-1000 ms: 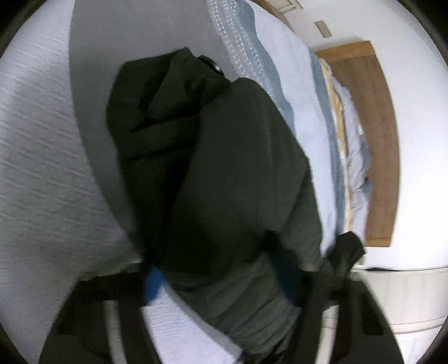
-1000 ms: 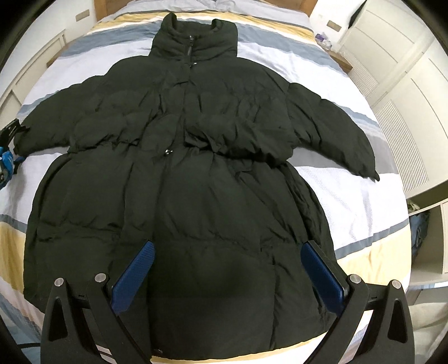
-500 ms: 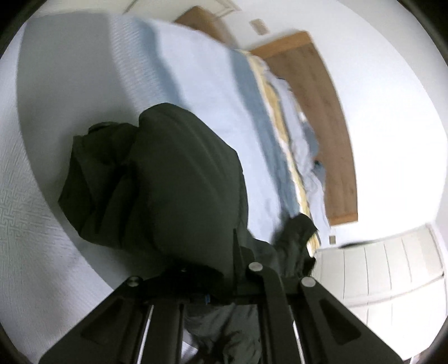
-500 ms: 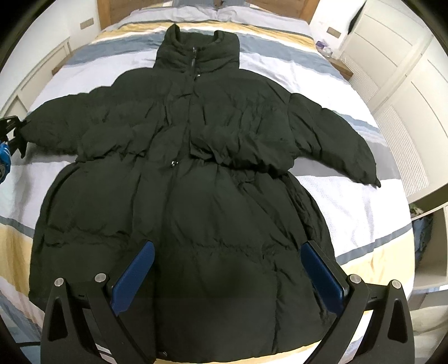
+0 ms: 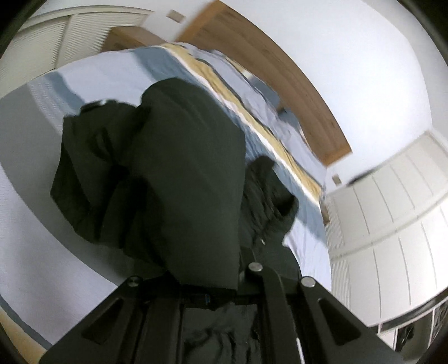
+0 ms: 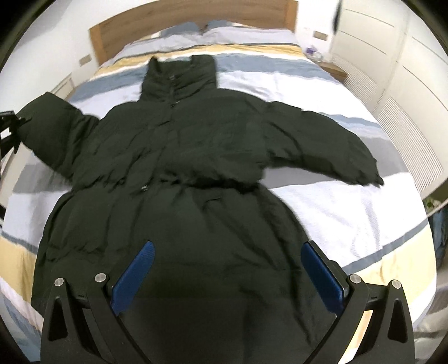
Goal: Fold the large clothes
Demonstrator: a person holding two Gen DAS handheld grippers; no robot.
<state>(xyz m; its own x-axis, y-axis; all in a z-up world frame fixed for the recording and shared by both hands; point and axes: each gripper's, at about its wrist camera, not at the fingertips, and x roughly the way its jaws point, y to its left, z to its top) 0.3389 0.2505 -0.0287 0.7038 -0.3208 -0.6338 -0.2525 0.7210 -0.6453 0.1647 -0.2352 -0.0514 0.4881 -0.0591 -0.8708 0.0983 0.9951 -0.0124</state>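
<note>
The coat [image 6: 179, 173] lies spread on the bed [image 6: 350, 212], collar toward the headboard [image 6: 117, 25].

A wide bed with a quilted cover striped in white, grey-blue and pale yellow [image 6: 350, 212] fills the right wrist view. At its far end stands a plain wooden headboard [image 6: 117, 25], with pale grey-blue pillows [image 6: 224, 29] lying against it. Beside the bed's right edge sits a low wooden nightstand [image 6: 334, 70] carrying small blurred items. White panelled wardrobe doors [image 6: 397, 72] line the right wall, some of them louvred.
</note>
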